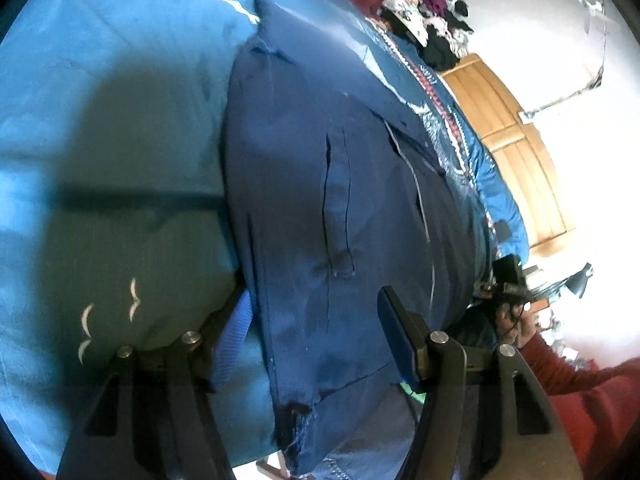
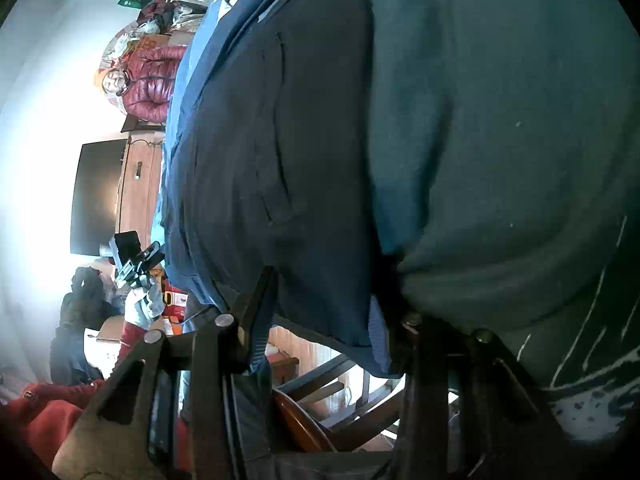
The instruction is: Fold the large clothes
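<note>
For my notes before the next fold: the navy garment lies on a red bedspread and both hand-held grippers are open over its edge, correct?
Not quite: the bedspread is blue, not red, as the left wrist view shows. The rest holds: the navy garment lies on it, and the left hand-held gripper and right hand-held gripper are both open over its edge.

The garment (image 1: 320, 200) between the fingers was dark navy. The bedspread (image 1: 100, 120) beside the left finger was bright blue with small white bird marks. The fingers (image 1: 396, 332) were black with blue pads.
</note>
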The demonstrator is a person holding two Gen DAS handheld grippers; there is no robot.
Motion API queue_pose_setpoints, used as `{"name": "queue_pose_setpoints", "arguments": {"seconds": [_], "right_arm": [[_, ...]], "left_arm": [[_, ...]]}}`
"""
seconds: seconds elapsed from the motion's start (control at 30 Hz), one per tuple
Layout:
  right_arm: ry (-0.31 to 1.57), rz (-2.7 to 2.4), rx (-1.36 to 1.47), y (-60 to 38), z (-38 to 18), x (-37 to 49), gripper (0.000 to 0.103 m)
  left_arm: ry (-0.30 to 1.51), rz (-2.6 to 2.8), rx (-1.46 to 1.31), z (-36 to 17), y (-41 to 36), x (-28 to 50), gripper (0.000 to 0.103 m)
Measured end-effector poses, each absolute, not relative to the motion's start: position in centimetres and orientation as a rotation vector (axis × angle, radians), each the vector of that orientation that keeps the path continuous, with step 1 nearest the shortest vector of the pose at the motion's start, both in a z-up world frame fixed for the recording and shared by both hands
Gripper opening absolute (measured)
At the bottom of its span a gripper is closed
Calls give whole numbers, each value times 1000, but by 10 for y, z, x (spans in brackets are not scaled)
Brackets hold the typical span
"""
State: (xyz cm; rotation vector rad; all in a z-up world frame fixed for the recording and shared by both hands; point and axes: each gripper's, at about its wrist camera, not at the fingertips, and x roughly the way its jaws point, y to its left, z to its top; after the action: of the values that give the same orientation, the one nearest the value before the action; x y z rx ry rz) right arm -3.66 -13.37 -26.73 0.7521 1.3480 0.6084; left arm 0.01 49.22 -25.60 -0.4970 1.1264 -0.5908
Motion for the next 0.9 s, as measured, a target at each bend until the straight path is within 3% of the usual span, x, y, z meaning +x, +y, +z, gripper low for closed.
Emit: {"name": "queue_pose_setpoints", "arguments": {"seconds": [0.03, 0.1, 0.17, 0.3, 0.33, 0.4, 0.43, 0.63, 0.9], "right_arm": [[1346, 607, 749, -133, -266, -37, 42], [1341, 603, 738, -134, -264, -40, 41], [1335, 604, 726, -134, -261, -42, 41], [1339, 586, 705, -130, -265, -42, 41], [1337, 577, 695, -128, -264, -42, 38], [1301, 565, 679, -124, -250, -46, 6], [1272, 576, 700, -124, -241, -49, 5], [1051, 693, 881, -139, -165, -47, 3], [945, 739, 925, -168, -114, 107, 2]], "left_arm": [[1131, -602, -476, -256, 488, -1, 62], [1143, -625, -448, -258, 479, -4, 47], [1143, -611, -446, -261, 481, -5, 38], [1150, -587, -442, -269, 481, -2, 39], [1148, -587, -431, -270, 479, -1, 39], [1141, -571, -421, -266, 475, -2, 31], [1128, -574, -455, -261, 476, -3, 4], [860, -667, -735, -191, 490, -4, 5], [659, -668, -868, -138, 490, 140, 5]]}}
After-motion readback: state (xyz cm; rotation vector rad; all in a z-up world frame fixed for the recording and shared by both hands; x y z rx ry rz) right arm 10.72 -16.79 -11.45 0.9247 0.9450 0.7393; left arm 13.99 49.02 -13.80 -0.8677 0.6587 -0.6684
